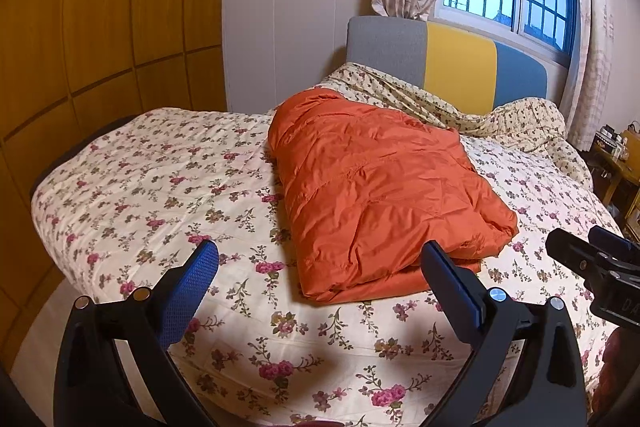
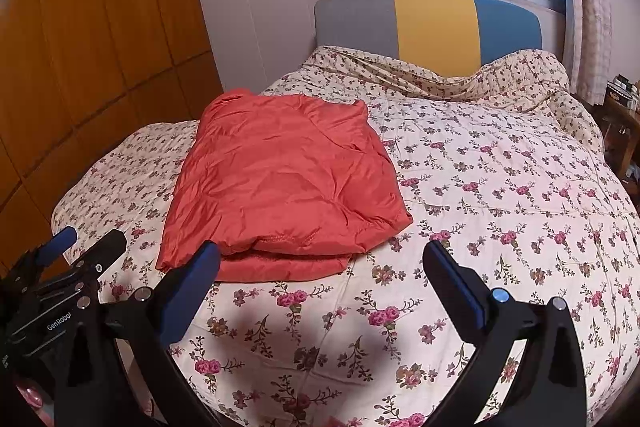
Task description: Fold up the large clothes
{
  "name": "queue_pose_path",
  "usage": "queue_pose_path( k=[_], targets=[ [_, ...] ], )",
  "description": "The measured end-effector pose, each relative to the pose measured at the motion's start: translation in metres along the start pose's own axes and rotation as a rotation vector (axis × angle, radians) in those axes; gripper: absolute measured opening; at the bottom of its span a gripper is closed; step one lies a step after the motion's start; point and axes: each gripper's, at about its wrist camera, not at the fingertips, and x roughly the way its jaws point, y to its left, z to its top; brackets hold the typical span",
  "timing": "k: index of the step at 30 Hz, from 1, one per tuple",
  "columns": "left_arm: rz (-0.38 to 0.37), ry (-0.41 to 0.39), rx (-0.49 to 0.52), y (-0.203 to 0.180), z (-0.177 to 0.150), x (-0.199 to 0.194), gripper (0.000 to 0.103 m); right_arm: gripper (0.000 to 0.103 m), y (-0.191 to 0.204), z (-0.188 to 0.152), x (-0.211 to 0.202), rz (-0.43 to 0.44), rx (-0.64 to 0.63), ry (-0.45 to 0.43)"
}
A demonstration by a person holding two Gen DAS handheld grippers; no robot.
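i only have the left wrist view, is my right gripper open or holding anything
Observer: The right gripper is open and empty; its fingers hang above the quilt, just short of the orange jacket.
Operator: is there free bed to the right of the jacket
Observer: Yes, the right wrist view shows a wide bare stretch of the floral quilt right of it.
Operator: does the folded front edge look tidy from there
Observer: Fairly: stacked layers show along the near edge, with the lower layer sticking out a little towards the left gripper.
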Motion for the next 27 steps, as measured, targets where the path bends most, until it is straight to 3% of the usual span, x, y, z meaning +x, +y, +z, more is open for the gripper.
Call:
queue_pose_path(
  k=[22, 27],
  targets=[
    [-0.026, 0.002, 0.001, -0.0009, -0.001, 0.0005, 0.1, 0.101, 0.0009, -0.0003, 0.0003, 0.0, 0.001, 0.005],
    [-0.061, 0.028, -0.02, 0.0012, -0.0011, 0.0035, 0.1, 0.101, 0.0006, -0.0004, 0.0008, 0.004, 0.002, 0.008]
  ],
)
